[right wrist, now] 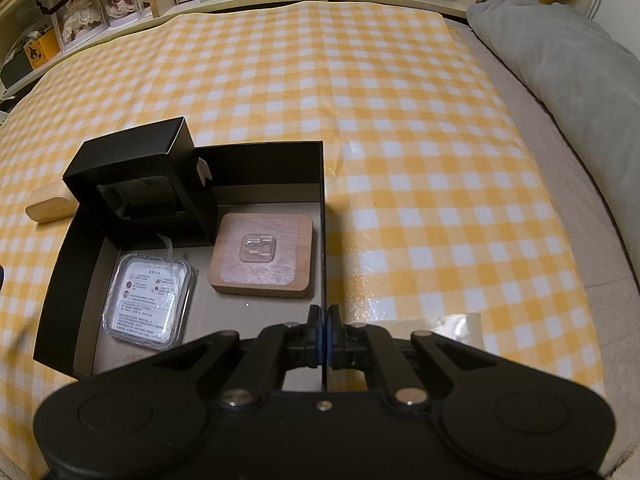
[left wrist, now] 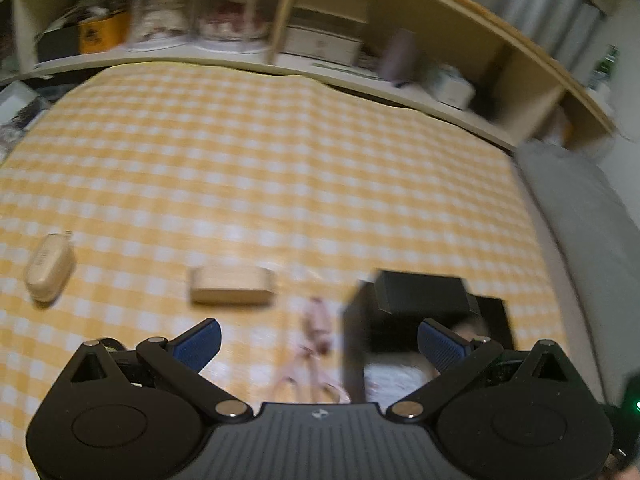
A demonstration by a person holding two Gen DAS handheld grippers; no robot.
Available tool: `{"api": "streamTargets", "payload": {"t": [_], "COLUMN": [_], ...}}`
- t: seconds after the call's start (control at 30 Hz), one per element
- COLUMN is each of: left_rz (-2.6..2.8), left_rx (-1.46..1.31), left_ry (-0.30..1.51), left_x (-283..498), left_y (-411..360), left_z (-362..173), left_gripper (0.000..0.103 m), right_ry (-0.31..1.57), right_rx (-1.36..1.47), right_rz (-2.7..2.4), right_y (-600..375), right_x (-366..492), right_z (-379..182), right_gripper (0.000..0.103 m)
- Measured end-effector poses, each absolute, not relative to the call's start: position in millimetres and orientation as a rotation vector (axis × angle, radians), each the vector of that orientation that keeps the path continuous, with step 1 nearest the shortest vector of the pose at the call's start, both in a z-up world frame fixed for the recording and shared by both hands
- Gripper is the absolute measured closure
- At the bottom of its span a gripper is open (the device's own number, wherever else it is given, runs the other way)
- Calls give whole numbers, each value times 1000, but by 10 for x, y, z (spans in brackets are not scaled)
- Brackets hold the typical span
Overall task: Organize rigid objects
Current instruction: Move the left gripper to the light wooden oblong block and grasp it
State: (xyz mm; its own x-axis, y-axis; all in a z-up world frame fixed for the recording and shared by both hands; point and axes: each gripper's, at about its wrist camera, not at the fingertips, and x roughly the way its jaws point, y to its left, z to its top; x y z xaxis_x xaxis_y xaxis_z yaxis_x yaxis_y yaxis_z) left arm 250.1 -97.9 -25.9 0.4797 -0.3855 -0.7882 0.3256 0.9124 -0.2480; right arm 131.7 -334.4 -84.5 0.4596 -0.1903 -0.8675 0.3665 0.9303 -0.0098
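A: Rigid objects are being gathered into the black box (right wrist: 256,168), which stands on the checked cloth (right wrist: 400,120). Three things are already seen inside it: a small black carton (right wrist: 132,184) at the far left, a clear flat case (right wrist: 148,296) at the near left, and a square wooden block (right wrist: 262,258) at the right.

B: And what is still left outside?

A: A wooden bar (left wrist: 232,290) and a cream oval case (left wrist: 50,266) are seen on the cloth, to the left of the box. Pink scissors (left wrist: 316,344) lie just beside the box, but they are blurred.

B: How are the grippers?

A: The right gripper (right wrist: 323,340) is closed on the right wall of the box, so the box is held steady. The left gripper (left wrist: 318,344) is spread wide, and nothing is held between its fingers.

B: So which step is it?

A: It is judged that the next thing must be fetched. The long axis of the bar runs left to right, with its broad side facing the gripper. A grasp across the short width is probably called for.
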Motion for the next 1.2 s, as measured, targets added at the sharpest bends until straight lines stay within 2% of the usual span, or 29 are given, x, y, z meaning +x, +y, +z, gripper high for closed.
{"api": "streamTargets", "payload": {"t": [0.43,0.83,0.9,0.97,1.2], "left_rz": [-308,-226,-218,-254,-221], "left_rx": [-54,-75,-85,-106,-123], "left_ry": [1028,1031,1013,1011,1041], "left_x": [3199,3470,3481,3483,3428], "left_y": [-986,-972,-954,-941,-886], "left_z": [-880,-1401,-1425,-1438,-1383], "left_gripper": [0,0,4,17,17], "right_ry": [1044,1061,1064,1066,1068], "right_rx": [187,184,181,181,179], "right_rz": [-346,-347,-348,-347,-347], "right_y": [-3336,-3251,-3243,-3242,-3238], "right_x": [1312,1353,1383,1398,1412], "right_z": [-835,-860,-896,-928,-953], "right_gripper": [100,100,100,100,100]}}
